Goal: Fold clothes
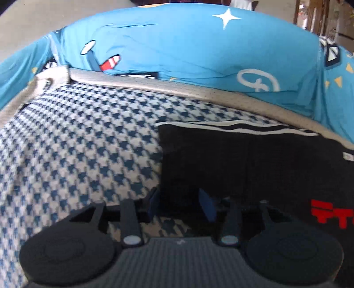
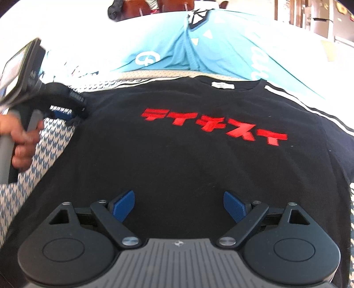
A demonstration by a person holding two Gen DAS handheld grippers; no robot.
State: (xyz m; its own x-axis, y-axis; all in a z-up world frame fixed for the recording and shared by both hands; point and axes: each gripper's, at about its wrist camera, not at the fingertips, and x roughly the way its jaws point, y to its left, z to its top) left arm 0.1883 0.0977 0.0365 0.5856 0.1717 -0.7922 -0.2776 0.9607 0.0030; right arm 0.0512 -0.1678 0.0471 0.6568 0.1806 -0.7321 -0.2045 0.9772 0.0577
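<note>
The right gripper (image 2: 178, 206) hung low over the black T-shirt (image 2: 177, 168) with its jaws spread wide and nothing between them, the blue pads (image 2: 234, 206) well apart above the cloth. Out from there, the shirt lay flat, front side up, red lettering (image 2: 212, 126) running across the chest, a white neck label (image 2: 222, 85) at the collar and white stripes (image 2: 309, 108) along the far shoulder.

Over at the shirt's left edge, the left gripper (image 1: 182, 205) sat right at the hem side, jaws partly open, one blue pad over the checked cloth (image 1: 84, 144) and the other over the black fabric. Whether any fabric was actually pinched, I couldn't tell; the pads looked apart with the shirt edge lying between them. In the right wrist view the same left gripper showed at the shirt's left border, a hand (image 2: 20, 137) wrapped round its grey handle.

The shirt rested on that blue-and-white checked cloth, which covered the surface beneath. Just past it ran a beige mesh strip (image 1: 199, 90), and beyond that lay a bright blue printed garment (image 1: 188, 44) with a white star (image 1: 226, 16), bunched along the far side. Furniture stood blurred in the background.
</note>
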